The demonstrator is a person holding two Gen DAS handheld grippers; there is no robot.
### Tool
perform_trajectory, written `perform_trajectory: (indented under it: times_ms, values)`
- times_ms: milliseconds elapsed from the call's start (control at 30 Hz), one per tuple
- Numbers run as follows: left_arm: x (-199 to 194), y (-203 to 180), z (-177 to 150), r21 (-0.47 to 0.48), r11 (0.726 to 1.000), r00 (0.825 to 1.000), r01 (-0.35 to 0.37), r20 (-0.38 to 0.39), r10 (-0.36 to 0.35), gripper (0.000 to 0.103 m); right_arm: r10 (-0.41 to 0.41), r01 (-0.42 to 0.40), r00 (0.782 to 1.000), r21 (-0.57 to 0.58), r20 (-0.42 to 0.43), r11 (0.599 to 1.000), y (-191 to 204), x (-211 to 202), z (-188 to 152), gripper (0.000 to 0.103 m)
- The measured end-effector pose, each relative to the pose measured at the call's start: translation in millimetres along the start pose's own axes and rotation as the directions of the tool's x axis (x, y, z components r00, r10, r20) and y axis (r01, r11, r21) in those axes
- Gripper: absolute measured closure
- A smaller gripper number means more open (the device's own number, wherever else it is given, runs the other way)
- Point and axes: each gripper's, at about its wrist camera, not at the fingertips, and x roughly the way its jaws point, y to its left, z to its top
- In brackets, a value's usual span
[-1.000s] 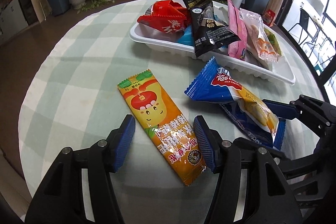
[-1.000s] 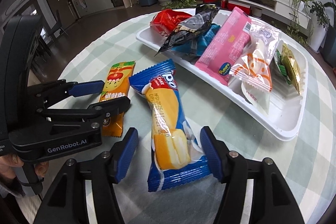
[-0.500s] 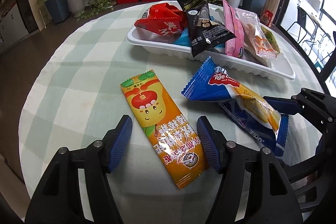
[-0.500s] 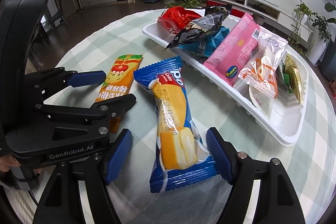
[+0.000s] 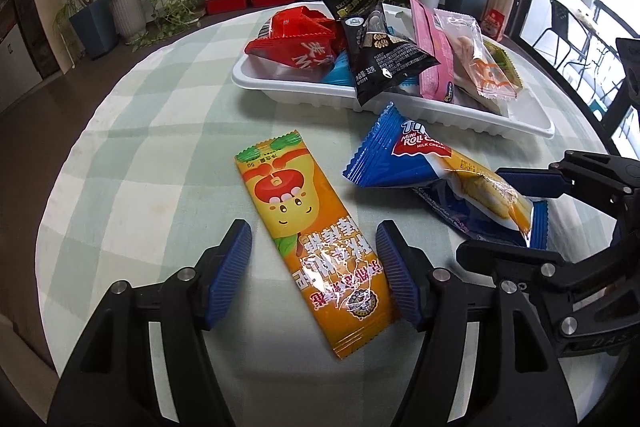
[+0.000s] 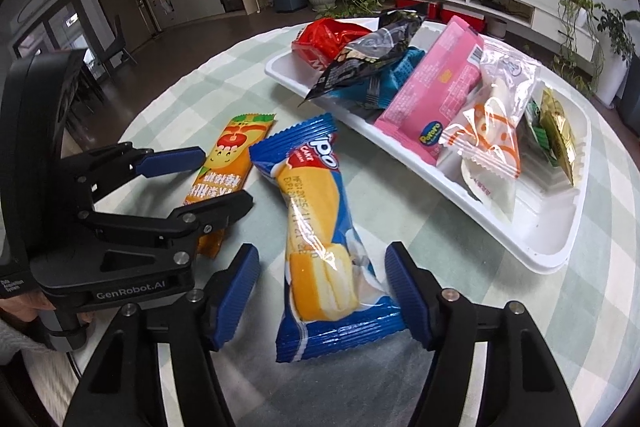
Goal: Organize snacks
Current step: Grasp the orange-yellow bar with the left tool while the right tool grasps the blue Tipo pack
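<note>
Your left gripper tilts down toward the table, its jaws parted after widening over the past second, and the blue pads show a gap on the left side. Your right gripper tilts down likewise just beside it, and its jaws have just narrowed. Your hand shows behind the left gripper's body.

A round table with a pale green checked cloth carries 3 things: a white tray far right, an orange snack bar near, a blue roll-cake packet right of it.
</note>
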Motion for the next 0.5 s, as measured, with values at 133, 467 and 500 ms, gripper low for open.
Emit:
perform_trajectory:
  times_ms: [133,467,500]
  values:
    - [-0.3,-0.2,-1.2,0.001,1.0,1.0,0.0,0.006,0.0,0.039,-0.032,0.032,0.999,-0.004,0.006,0.999,2.7,1.8,1.9,0.039]
    - [-0.6,-0.3,-2.0,0.0,1.0,1.0,0.008,0.007,-0.008,0.041,-0.077,0.077,0.997,-0.004,0.015,0.997,-0.8,0.9,4.1,0.056]
    - [-0.8,0.1,-2.3,0.0,1.0,1.0,0.01,0.008,-0.01,0.042,-0.077,0.077,0.997,-0.006,0.015,0.997,-0.5,0.8,4.1,0.057]
